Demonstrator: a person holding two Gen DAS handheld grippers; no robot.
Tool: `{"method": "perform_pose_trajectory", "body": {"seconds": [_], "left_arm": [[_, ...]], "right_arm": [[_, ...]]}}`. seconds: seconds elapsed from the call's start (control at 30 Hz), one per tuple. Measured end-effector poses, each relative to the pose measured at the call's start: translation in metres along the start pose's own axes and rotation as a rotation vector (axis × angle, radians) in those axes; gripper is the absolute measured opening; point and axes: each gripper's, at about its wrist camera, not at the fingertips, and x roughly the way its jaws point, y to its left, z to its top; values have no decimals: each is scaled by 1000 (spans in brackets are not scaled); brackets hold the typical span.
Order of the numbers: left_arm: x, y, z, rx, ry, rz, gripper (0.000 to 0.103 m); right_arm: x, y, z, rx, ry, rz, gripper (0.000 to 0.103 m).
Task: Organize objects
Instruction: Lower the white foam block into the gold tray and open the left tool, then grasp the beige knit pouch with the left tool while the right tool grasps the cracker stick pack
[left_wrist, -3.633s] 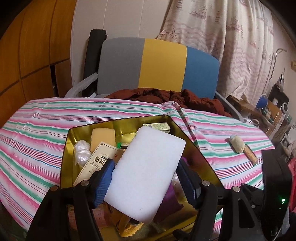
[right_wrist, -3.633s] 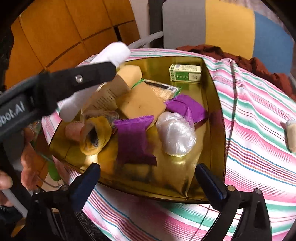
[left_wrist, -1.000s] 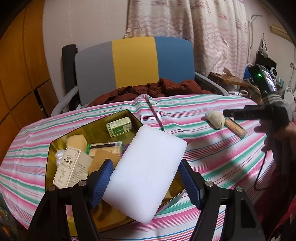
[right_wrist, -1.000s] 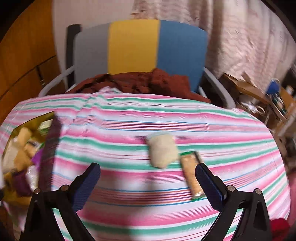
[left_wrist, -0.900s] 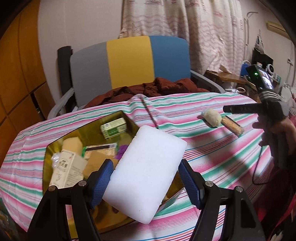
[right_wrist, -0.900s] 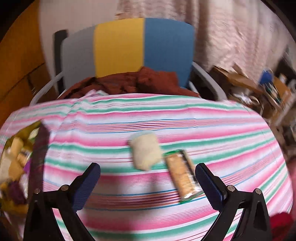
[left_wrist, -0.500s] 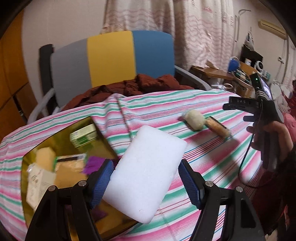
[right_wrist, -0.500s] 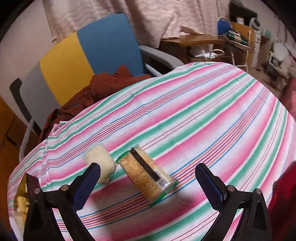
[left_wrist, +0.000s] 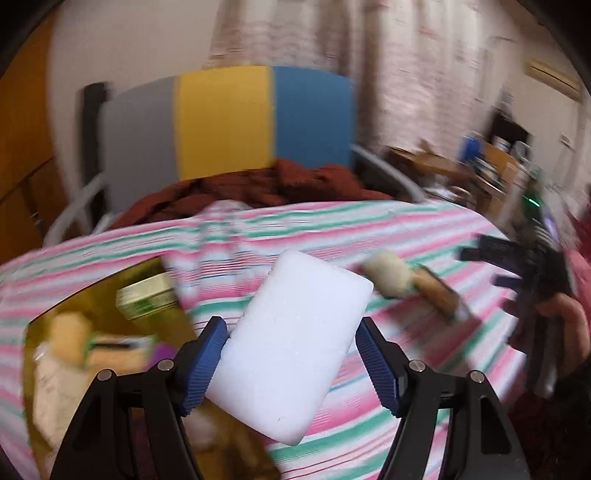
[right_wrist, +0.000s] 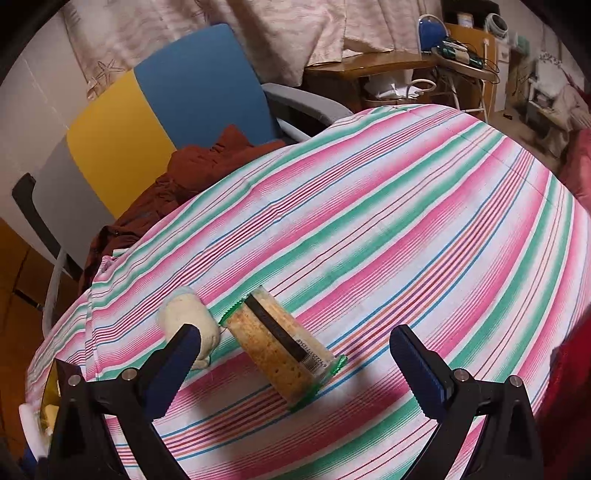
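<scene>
My left gripper is shut on a white foam block, held above the striped tablecloth just right of the gold tin tray, which holds several packets and boxes. A cream plush lump and a cracker packet lie on the cloth to the right, blurred. In the right wrist view my right gripper stands open over the cracker packet, which lies between its fingers, with the cream plush lump by the left finger. The right gripper and the hand holding it show at the far right of the left view.
A grey, yellow and blue chair with a rust-brown garment stands behind the table. A cluttered wooden desk and curtains lie beyond. Bare striped cloth stretches to the right of the packet.
My left gripper swung right with the foam block, moving off the tray and over the cloth. My right gripper closed in on the cracker packet, which now sits between its fingers.
</scene>
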Motion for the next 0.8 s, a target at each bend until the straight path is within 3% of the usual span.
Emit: {"method": "perform_pose_trajectory", "body": {"seconds": [0.07,0.13,0.27,0.43,0.57,0.63,0.8], "left_arm": [[-11,34,-4,-82,-32,104,76],[-18,67,-9,-153,-45,202,88],[-23,114,-12,-191,-26,292,102],[-28,122,-8,-225,-36,253,102],[-21,86,0,-152,-34,167,99],[-11,66,6,-129,-14,89,93],[20,9,26,-56,36,-54,88]], "right_arm": [[-1,2,-1,-9,-2,3,103],[-2,4,-1,-16,-3,7,103],[-1,7,-3,-34,3,4,103],[3,7,-4,-44,16,-14,103],[5,6,-5,-49,24,-35,103],[6,4,-5,-43,30,-47,103],[11,-2,-4,-23,52,-78,103]]}}
